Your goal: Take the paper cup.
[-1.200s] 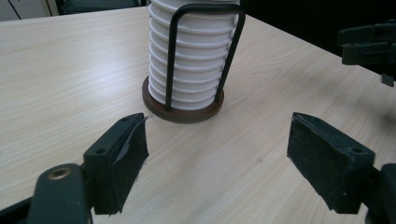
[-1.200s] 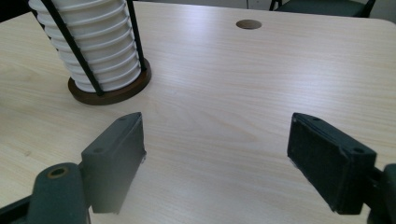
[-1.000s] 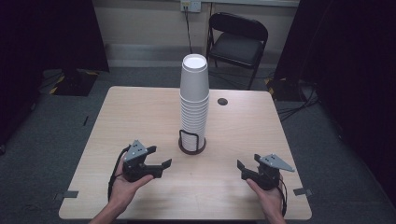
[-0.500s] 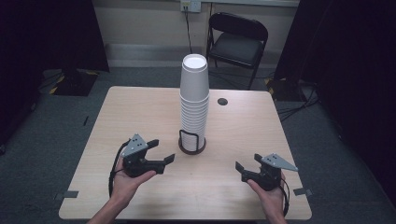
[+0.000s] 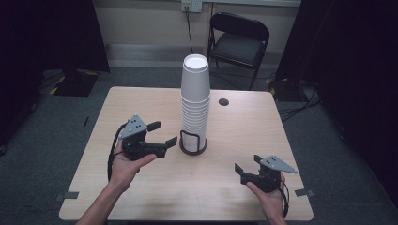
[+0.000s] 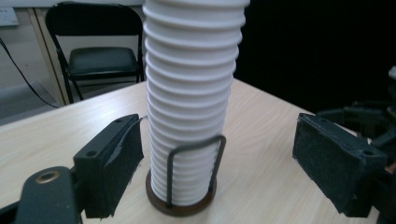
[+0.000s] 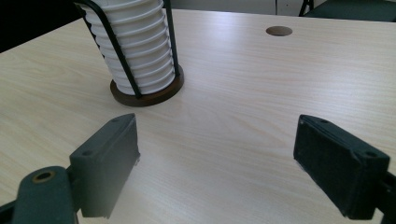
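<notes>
A tall stack of white paper cups [image 5: 195, 103] stands upright in a dark wire holder [image 5: 192, 147] at the table's middle. My left gripper [image 5: 163, 133] is lifted off the table just left of the holder and points at it. Its jaws have just been opening and stand open, with nothing between them. In the left gripper view the stack [image 6: 189, 93] rises straight ahead, beyond the pads [image 6: 116, 163]. My right gripper [image 5: 247, 164] rests low near the front right of the table. It is open, having widened slightly, and empty, with the stack [image 7: 135, 51] ahead to its left.
The wooden table [image 5: 141, 197] has a round cable hole [image 5: 224, 101] behind and right of the stack. A black folding chair [image 5: 239, 40] stands beyond the far edge. Dark curtains hang on both sides. Tape marks lie on the carpet [image 5: 70, 195].
My left gripper has risen from the table and come closer to the cup holder. The right gripper has kept its place.
</notes>
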A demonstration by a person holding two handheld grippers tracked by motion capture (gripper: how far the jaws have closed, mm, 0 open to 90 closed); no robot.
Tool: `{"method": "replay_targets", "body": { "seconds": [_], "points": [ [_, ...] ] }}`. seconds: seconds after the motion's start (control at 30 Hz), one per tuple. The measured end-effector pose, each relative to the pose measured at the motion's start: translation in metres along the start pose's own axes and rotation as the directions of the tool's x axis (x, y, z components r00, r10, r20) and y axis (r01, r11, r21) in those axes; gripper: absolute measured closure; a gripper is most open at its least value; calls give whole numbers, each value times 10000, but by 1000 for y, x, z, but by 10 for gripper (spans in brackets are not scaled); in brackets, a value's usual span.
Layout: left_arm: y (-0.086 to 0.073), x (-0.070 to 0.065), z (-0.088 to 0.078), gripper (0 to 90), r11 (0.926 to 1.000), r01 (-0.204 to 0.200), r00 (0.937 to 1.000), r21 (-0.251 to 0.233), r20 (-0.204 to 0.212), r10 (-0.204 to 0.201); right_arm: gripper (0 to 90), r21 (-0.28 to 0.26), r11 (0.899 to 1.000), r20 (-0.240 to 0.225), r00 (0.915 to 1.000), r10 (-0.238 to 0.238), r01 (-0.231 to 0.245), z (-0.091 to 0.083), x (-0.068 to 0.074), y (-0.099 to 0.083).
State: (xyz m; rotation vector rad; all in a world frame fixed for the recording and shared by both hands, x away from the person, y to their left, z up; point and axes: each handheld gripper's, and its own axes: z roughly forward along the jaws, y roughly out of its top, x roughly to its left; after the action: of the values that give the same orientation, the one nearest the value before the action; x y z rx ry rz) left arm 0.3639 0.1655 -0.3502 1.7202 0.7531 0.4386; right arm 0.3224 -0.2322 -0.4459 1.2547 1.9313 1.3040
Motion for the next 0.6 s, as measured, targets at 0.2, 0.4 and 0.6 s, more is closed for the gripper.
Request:
{"method": "replay_targets", "body": {
  "seconds": [0.2, 0.4, 0.6],
  "points": [
    [16, 0, -2, 160, 9995, -38, 10000, -307, 44, 40, 137, 62, 10000, 113, 9999, -54, 53, 0, 0, -1],
    [37, -7, 7, 158, 9983, -328, 9993, -487, 175, 336, 137, -3, 10000, 15, 10000, 33, -33, 1, 1, -1],
    [57, -13, 11, 159, 9965, -450, 9989, -708, 71, 456, 137, 60, 10000, 47, 10000, 23, -23, 2, 1, -2]
  ]
}}
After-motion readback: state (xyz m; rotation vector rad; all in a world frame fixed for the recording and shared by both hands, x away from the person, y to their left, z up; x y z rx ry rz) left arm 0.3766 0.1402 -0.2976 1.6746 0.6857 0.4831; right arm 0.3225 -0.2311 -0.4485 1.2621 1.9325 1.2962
